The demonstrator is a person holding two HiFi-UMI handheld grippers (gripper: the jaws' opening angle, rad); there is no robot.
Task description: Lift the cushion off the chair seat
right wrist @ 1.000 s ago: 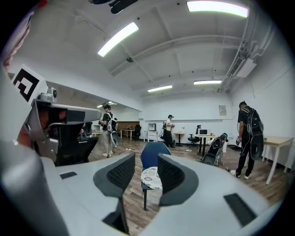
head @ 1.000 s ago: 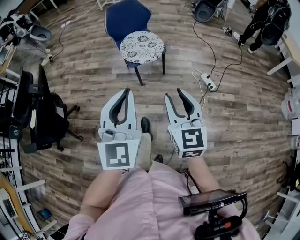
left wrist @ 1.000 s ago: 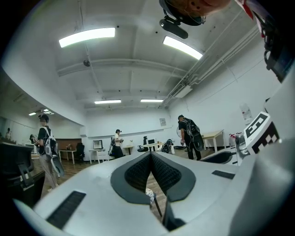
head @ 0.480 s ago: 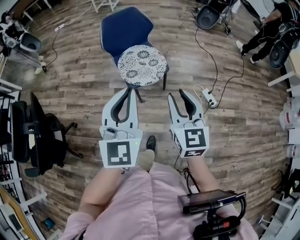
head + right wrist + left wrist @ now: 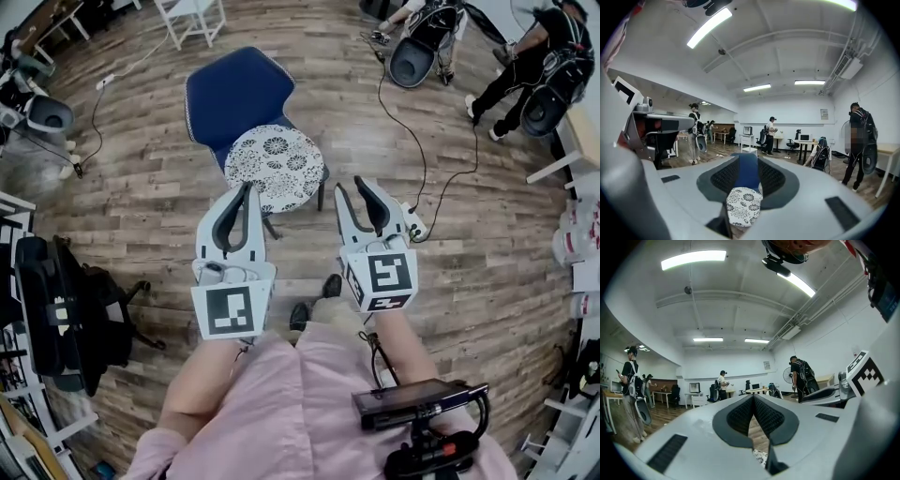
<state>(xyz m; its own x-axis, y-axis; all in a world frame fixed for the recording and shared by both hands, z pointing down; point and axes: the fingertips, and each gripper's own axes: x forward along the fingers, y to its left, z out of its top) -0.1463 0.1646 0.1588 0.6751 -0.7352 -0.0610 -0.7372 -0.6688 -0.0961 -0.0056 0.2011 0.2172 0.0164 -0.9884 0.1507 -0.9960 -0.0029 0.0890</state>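
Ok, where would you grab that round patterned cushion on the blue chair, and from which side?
Pinch the cushion by its near rim, coming from the front, the person's side. It lies flat and thin on the seat, so only its edge offers a pinch, and the chair's backrest closes off the far side. The right gripper, jaws apart, seems readier; the left gripper is shut.

The head camera looks steeply down from above onto the left white gripper (image 5: 246,190) and right white gripper (image 5: 350,187), with the round black-and-white floral cushion (image 5: 274,167) on the blue chair (image 5: 234,94) just beyond. Each gripper camera peers level along its jaws across the room; both catch that cushion, the left only a sliver.
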